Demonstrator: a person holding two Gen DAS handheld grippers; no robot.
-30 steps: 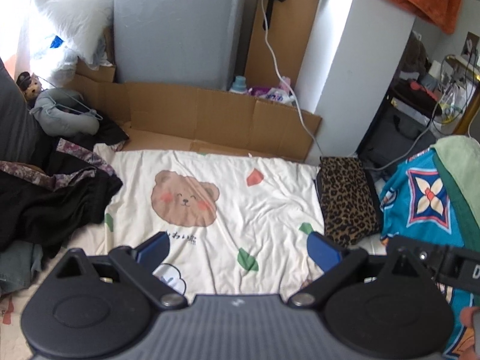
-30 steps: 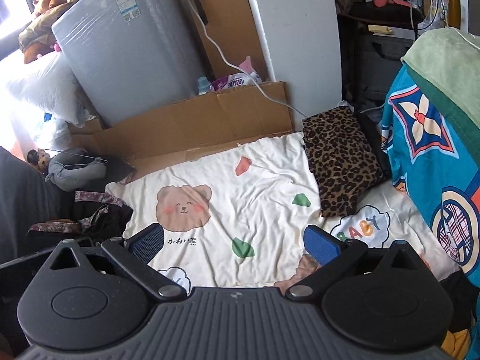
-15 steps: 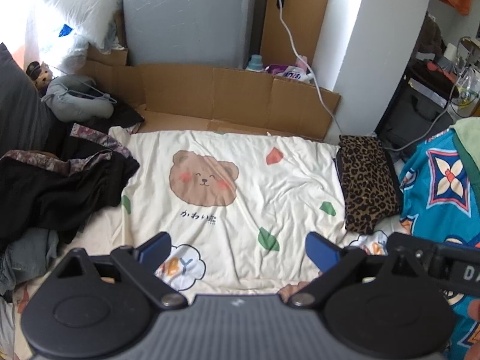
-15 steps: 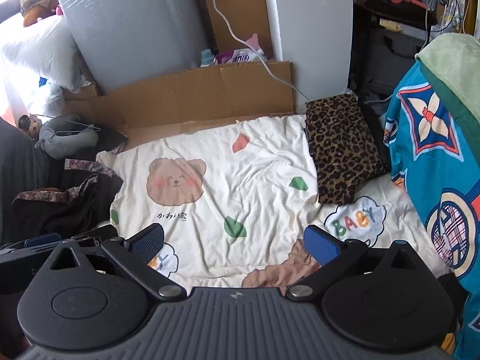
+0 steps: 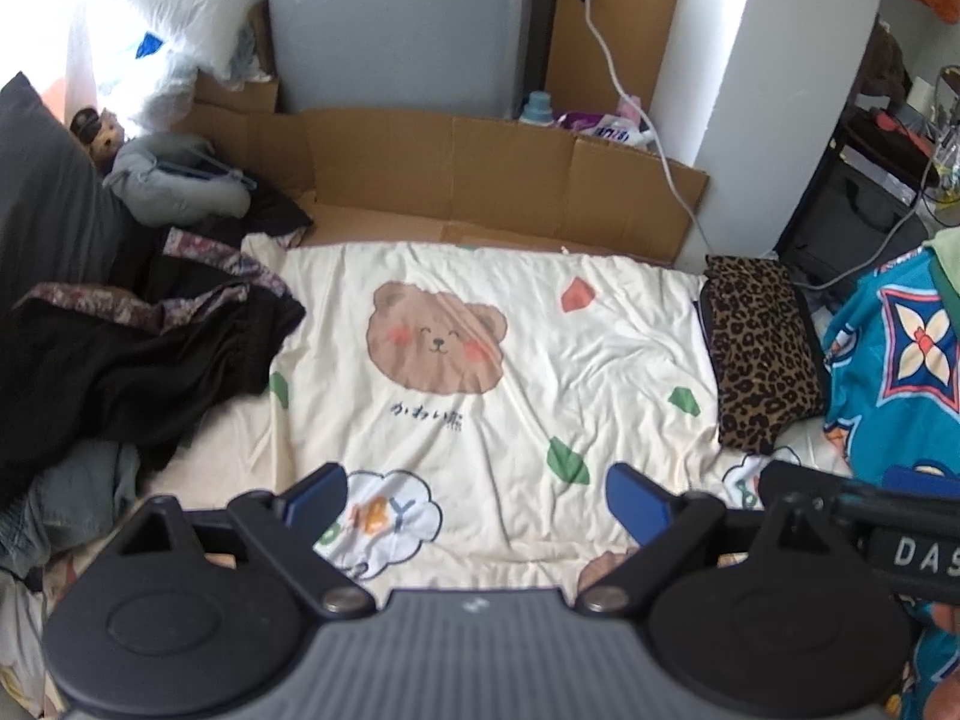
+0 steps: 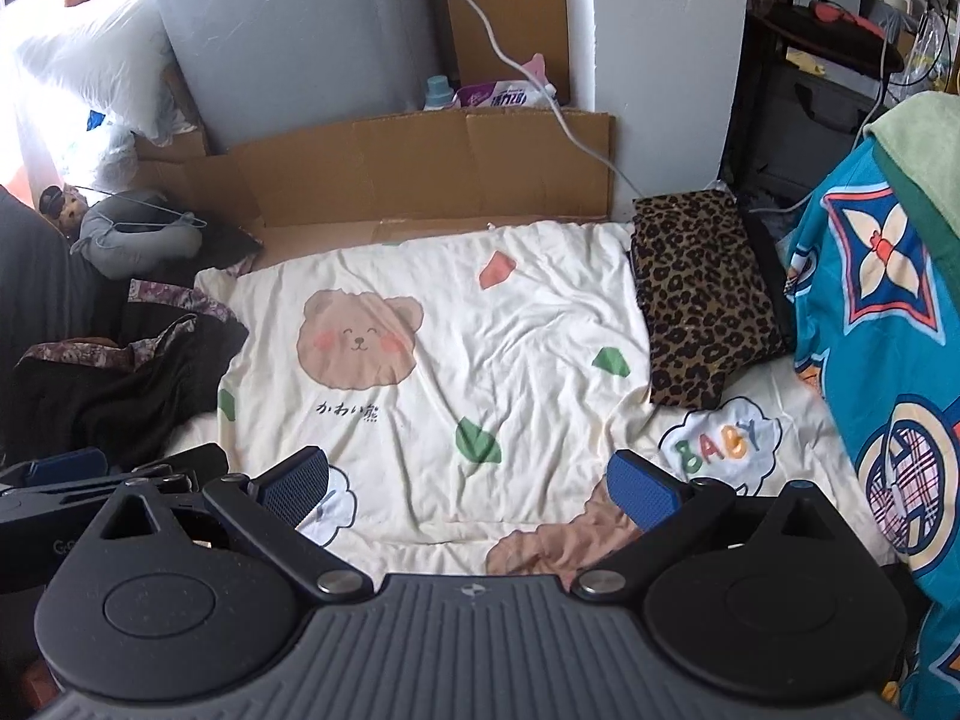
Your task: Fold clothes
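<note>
clothes: leopard piece (image 6: pixel 702 294) lies folded at right, dark heap (image 5: pixel 138 354) crumpled at left; left gripper (image 5: pixel 477 495) & right gripper (image 6: pixel 468 483) both spread, empty, over bear sheet (image 5: pixel 480 396); between items, so next grab prob. from heap.

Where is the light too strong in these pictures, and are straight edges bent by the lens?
Left wrist view: the white pillow at upper left is overexposed; the white pillar leans. Right wrist view: glare again on the pillow; the cardboard edge bows.

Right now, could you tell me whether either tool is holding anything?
Nothing is held: the left tool and right tool are both open above the bear-print blanket.
</note>
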